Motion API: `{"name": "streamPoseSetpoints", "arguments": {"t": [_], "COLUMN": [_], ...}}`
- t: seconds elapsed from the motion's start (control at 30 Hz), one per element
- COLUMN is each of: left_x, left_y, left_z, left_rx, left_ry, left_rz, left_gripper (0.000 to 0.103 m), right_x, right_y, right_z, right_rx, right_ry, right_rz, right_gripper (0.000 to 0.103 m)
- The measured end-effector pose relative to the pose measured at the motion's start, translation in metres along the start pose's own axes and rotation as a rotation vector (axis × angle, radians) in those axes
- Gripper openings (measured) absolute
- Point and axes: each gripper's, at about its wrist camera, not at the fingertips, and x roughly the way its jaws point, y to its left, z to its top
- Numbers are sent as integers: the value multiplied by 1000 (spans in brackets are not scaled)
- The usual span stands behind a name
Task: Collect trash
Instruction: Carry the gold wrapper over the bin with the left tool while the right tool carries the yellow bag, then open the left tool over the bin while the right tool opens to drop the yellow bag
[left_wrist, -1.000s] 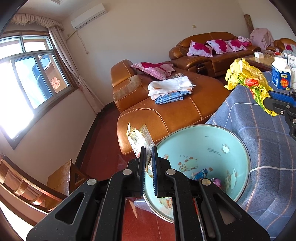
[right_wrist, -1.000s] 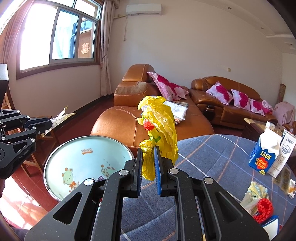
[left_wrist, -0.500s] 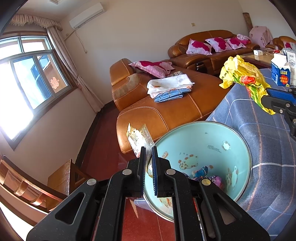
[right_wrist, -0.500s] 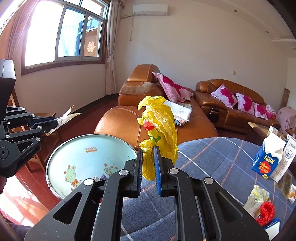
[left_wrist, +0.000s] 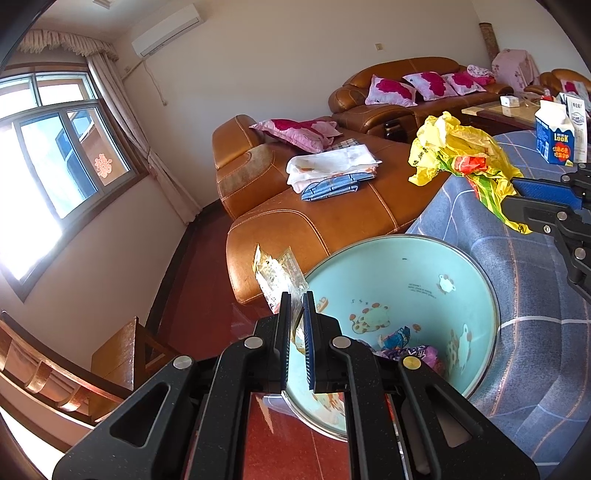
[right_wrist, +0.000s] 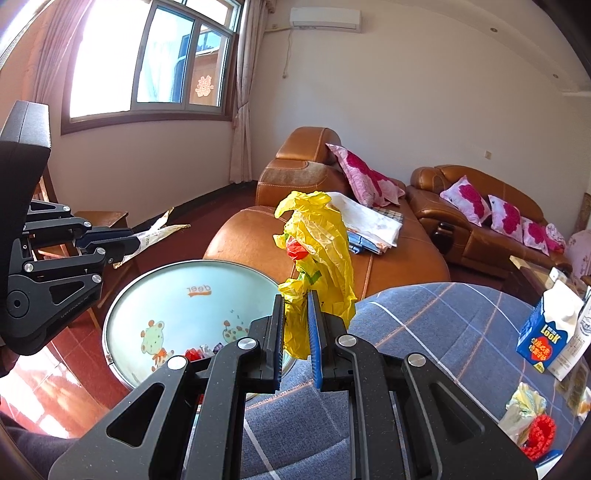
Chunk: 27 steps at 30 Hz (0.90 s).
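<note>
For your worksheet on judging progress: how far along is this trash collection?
Done: a few wrappers lie in the bin. In hand: left gripper holds a snack packet, right gripper a yellow bag. Left: cartons and a small bag on the tablecloth.

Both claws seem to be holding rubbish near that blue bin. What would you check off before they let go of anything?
1. Right gripper clamped on the yellow plastic bag: ok.
2. Left gripper clamped on the clear snack wrapper: ok.
3. Blue bin mouth open, with room above the trash inside: ok.
4. Yellow plastic bag over the bin mouth: not ok; in the left view it hangs over the blue checked tablecloth.
5. Clear snack wrapper over the mouth: cannot tell; it sits at the rim.
</note>
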Motion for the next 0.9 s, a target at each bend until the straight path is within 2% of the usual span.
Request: {"name": "streamPoseSetpoints", "arguments": {"t": [0.73,0.83,0.9], "left_x": [1,1,1], "left_y": [4,4,3], "left_z": [0,0,0], "left_rx": [-7,-14,-11], "left_ry": [-3,-7,-11], "left_rz": [-25,-29,-23], "left_gripper": [8,17,29], "right_x": [1,2,2], "right_y": [17,19,19], "right_z": [0,0,0], "right_rx": [-73,-87,-90], "right_ry": [11,14,11], "right_rz": [67,80,85], "right_gripper": [13,14,16]}}
